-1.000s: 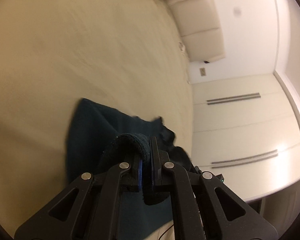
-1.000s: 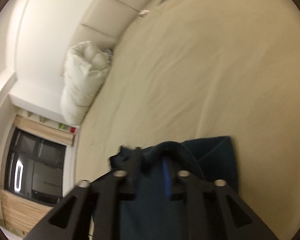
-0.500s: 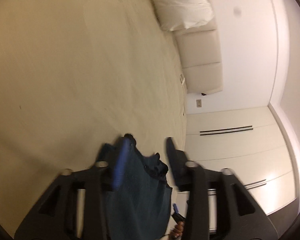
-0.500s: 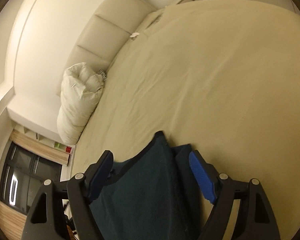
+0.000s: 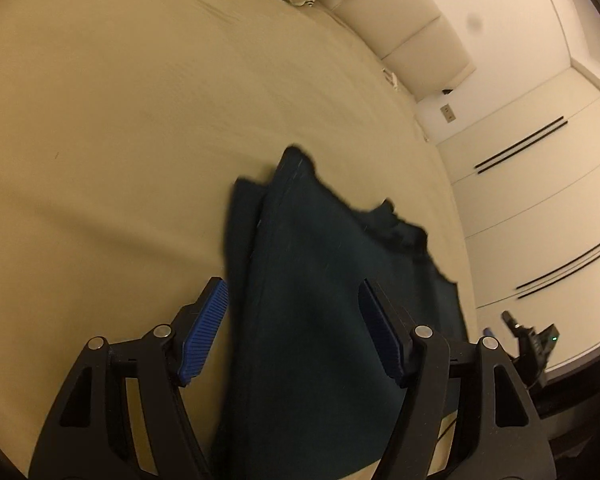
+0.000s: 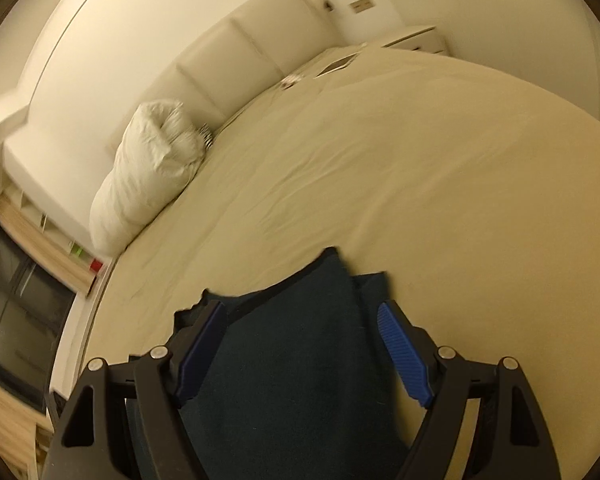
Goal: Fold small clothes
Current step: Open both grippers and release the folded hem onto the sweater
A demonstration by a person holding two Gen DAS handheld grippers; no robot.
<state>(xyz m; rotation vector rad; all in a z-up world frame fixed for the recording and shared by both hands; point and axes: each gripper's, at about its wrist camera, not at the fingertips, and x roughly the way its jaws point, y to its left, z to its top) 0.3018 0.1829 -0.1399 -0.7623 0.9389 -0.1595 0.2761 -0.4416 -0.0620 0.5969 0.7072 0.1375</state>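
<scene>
A dark teal garment [image 5: 320,300] lies on the cream bed [image 5: 120,120], filling the lower centre of both views. The left gripper [image 5: 294,332] hangs above it with jaws spread wide, gripping nothing; the right gripper [image 6: 302,354] likewise (blue pads apart, empty). Only the left view shows wardrobe doors [image 5: 540,200] at right; only the right view shows a white pillow [image 6: 148,176] and dark window [image 6: 16,304] at left.

Left tongs [image 5: 294,330] spread wide, right tongs [image 6: 302,350] likewise.
</scene>
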